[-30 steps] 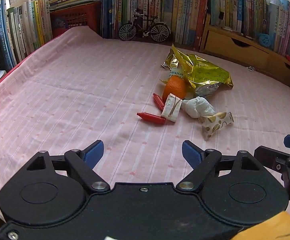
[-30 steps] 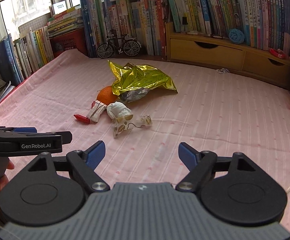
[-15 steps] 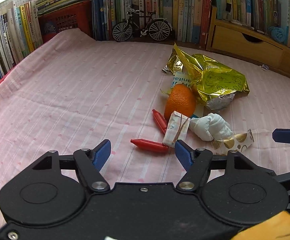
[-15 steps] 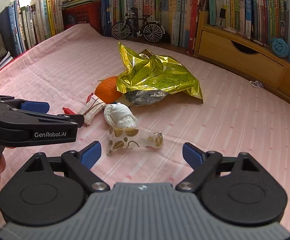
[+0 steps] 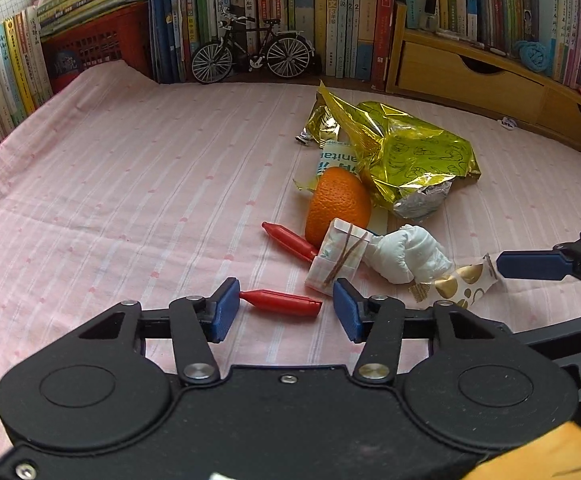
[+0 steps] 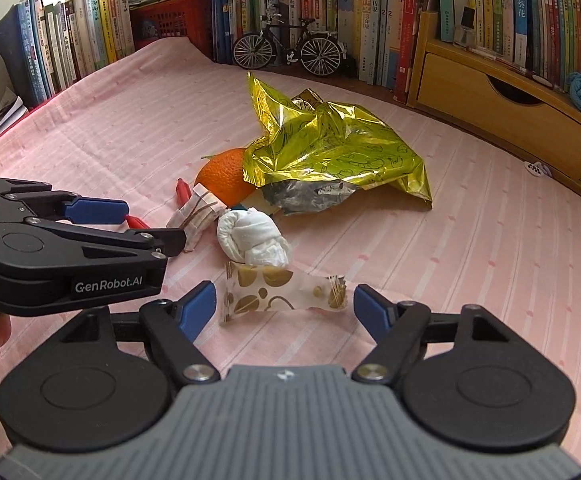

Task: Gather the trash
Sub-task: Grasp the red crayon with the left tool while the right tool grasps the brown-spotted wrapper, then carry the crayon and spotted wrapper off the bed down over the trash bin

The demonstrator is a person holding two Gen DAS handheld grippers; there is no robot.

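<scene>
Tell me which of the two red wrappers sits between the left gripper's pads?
The nearer red wrapper, lying crosswise between the closing left gripper pads. The other red wrapper lies farther off, against the orange.

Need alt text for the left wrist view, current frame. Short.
The left tongs bracket a red wrapper on a pink striped cloth, jaws just closing but not yet gripping. Beyond lie another red wrapper, an orange, a crumpled tissue and a gold foil bag; bookshelves behind.
</scene>
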